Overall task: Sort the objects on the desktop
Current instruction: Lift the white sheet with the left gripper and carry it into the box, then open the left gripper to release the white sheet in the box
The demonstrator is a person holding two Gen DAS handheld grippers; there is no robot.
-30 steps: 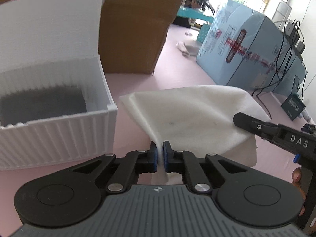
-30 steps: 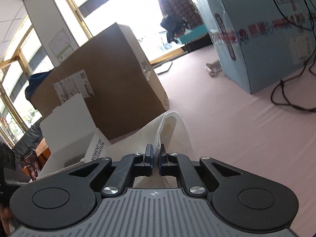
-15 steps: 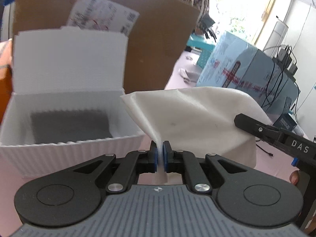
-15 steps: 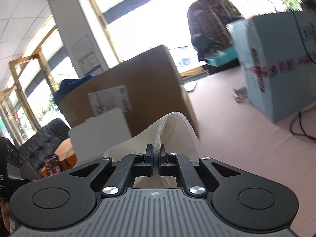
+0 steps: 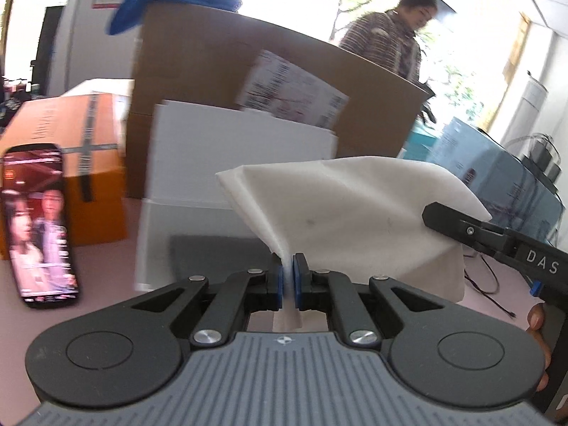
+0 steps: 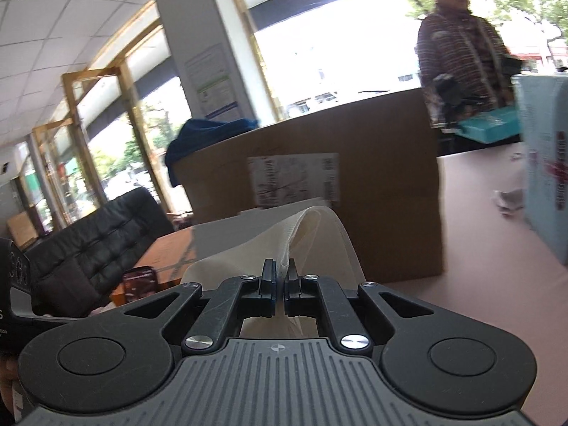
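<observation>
1. Left wrist view: my left gripper (image 5: 288, 277) is pressed together on a near corner of the white cloth (image 5: 348, 209), which runs up and away from my pads and spreads to the right. At the far right of the sheet my right gripper (image 5: 461, 227) comes in from the side and holds the other edge, so the cloth hangs stretched between my two claws, clear of the pink table (image 5: 103, 266). Behind and to the left of the cloth stands the white box (image 5: 198, 191), lid up, with something dark inside. A phone (image 5: 39, 227) leans at the far left, its screen lit.

2. Right wrist view: my right gripper (image 6: 279, 280) is also pinching the white cloth (image 6: 312, 227); the fabric loops up just beyond my pads and drops back between them. The brown carton (image 6: 372, 220) stands close behind it.

3. My judgement: the step in hand is carrying the cloth held by two corners. Whether it is headed into the white box or onward to be folded, I cannot tell. Either way, the next move calls for both claws to travel together, keeping an even pull so neither corner slips out.
</observation>
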